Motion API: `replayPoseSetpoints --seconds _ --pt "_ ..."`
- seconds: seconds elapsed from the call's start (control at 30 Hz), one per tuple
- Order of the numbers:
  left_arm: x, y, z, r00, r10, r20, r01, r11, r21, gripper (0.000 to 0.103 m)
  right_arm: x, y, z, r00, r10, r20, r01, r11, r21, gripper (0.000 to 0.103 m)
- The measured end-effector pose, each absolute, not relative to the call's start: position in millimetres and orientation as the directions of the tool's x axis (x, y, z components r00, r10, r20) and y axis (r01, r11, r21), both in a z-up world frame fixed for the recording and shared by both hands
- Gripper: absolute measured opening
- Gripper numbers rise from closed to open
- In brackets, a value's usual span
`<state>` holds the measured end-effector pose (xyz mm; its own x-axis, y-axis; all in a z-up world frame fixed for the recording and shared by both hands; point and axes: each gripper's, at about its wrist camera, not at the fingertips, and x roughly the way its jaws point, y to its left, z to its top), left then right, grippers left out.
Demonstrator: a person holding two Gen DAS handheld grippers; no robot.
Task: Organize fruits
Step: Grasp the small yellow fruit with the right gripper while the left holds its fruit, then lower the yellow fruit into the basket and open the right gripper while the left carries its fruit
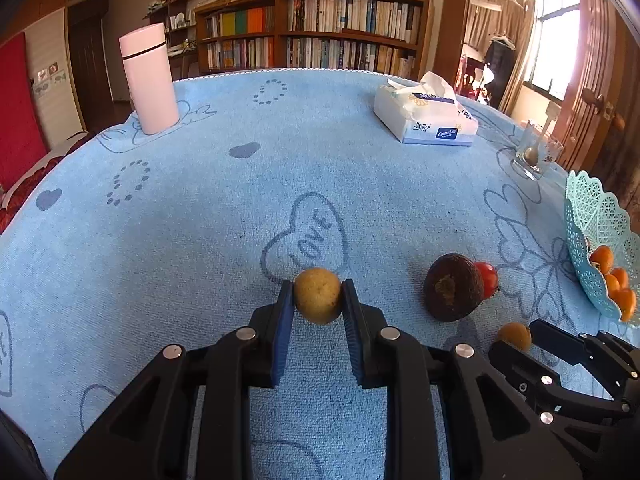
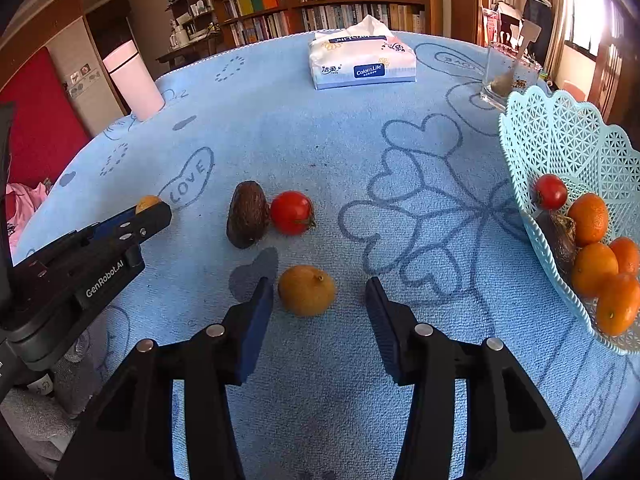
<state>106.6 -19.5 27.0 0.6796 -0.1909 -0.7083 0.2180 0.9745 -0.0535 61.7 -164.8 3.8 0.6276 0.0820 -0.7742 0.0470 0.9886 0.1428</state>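
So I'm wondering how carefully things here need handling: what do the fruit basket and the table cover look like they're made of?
The basket looks like thin moulded plastic: pale turquoise, slightly glossy, with a lattice of cut-outs and a scalloped rim. The table cover looks like terry or plush cloth, matte, with a fuzzy looped pile and printed hearts; the fibre can't be told.

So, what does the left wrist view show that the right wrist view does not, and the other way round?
Only the left wrist view shows the left gripper from behind, its pads pressed on a small yellow fruit.
Only the right wrist view shows the right gripper with its jaws apart around an orange-yellow fruit, and a tomato inside the basket.
Both show the dark fruit, the red tomato beside it, the tissue pack, the pink bottle and the basket.
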Motion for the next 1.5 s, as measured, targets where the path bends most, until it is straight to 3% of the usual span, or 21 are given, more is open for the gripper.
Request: replayPoseSetpoints --seconds 0.2,0.93,1.5 --pt "104.9 -19.2 27.2 0.681 -0.193 -0.706 0.219 0.974 -0.055 0.024 62.3 -159.1 4.3 0.635 0.069 -0.769 0.033 0.993 0.117 0.03" --pt "97.9 -26.1 29.8 0.69 -0.198 -0.696 0.242 0.97 -0.036 0.024 43.5 -182.8 36.2 0.697 0.031 -0.717 0.097 0.986 0.136 0.03" --pt "89.4 -41.5 32.5 0.708 -0.188 -0.681 0.267 0.964 0.012 0.024 27.5 -251.0 57.0 0.73 -0.089 -0.678 0.252 0.957 0.145 0.03"
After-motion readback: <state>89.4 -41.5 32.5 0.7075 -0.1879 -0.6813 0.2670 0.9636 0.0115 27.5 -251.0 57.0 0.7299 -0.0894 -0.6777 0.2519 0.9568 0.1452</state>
